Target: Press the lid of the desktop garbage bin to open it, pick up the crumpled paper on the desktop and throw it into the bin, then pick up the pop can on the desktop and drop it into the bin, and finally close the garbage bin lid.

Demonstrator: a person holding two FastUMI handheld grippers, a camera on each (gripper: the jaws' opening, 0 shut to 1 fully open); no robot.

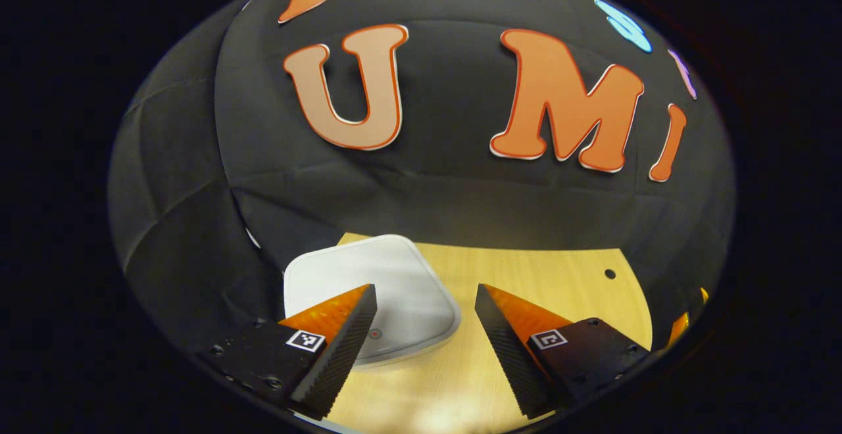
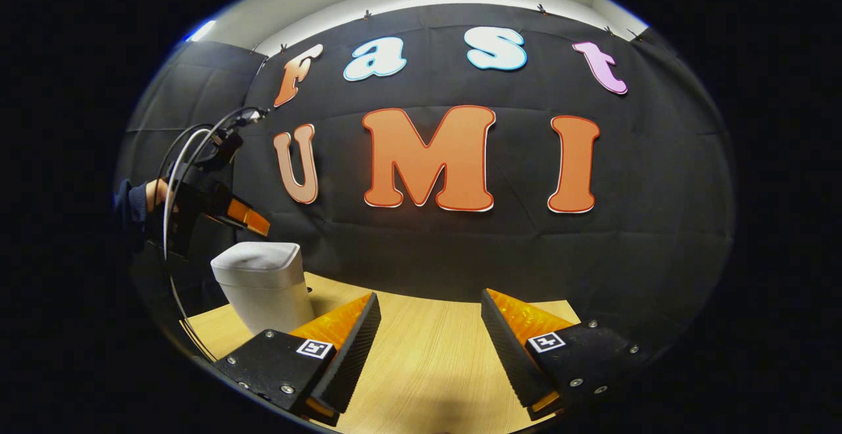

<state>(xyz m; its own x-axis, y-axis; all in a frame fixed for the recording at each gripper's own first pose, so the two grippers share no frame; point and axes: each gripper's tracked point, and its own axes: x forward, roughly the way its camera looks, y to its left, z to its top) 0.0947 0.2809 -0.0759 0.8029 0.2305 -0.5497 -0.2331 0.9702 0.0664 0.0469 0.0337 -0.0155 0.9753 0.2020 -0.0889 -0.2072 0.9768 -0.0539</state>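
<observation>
Left gripper (image 1: 426, 319) spread wide, nothing between its fingers, hovering above the white plastic desktop garbage bin (image 1: 395, 289) with rounded corners; lid (image 1: 401, 276) down and flat, a small round mark near its front edge, just beside the left finger's (image 1: 342, 335) tip; contact between finger and lid impossible to judge from this angle; right finger over bare pale wooden table (image 1: 526, 269), a small dark hole in the board farther right; a sliver of something orange-yellow (image 1: 681, 325) at the far right edge, too cut off to name.

Right gripper (image 2: 429, 325) likewise wide open and empty, held low above the wooden table (image 2: 427, 355), well apart from the bin; in the right gripper view, white bin (image 2: 260, 283) standing upright at the left, lid shut, partly hidden behind the near finger (image 2: 348, 342); above the bin, the other gripper (image 2: 247, 217) tilted down toward the lid, gripped by a hand (image 2: 154, 194) in a dark sleeve, with looping cables (image 2: 191, 144) arching over it; black cloth wall close behind the table.
</observation>
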